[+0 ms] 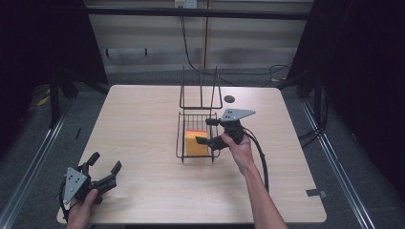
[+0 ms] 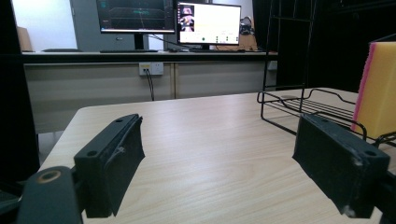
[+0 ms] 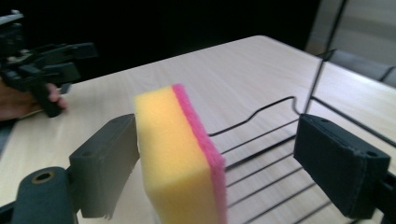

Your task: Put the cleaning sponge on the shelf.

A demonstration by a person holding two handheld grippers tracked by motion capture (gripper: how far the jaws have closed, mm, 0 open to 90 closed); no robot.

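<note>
A yellow sponge with a pink scouring side (image 1: 196,142) stands on edge inside a black wire rack (image 1: 180,138) in the middle of the table. My right gripper (image 1: 204,131) reaches into the rack from the right and is open, one jaw on each side of the sponge (image 3: 180,154). The sponge's yellow face is close against the jaw at the left of the right gripper view, and a wide gap lies on its pink side. My left gripper (image 1: 106,161) rests low at the table's front left corner, open with nothing between its jaws. The sponge (image 2: 378,88) shows at its far right.
The rack's tall wire back (image 1: 200,106) rises behind the sponge. A small dark round mark (image 1: 229,99) sits on the wooden table (image 1: 143,119) behind the rack. A strip of tape (image 1: 316,193) lies by the front right corner. Monitors (image 2: 168,21) stand on a desk beyond the table.
</note>
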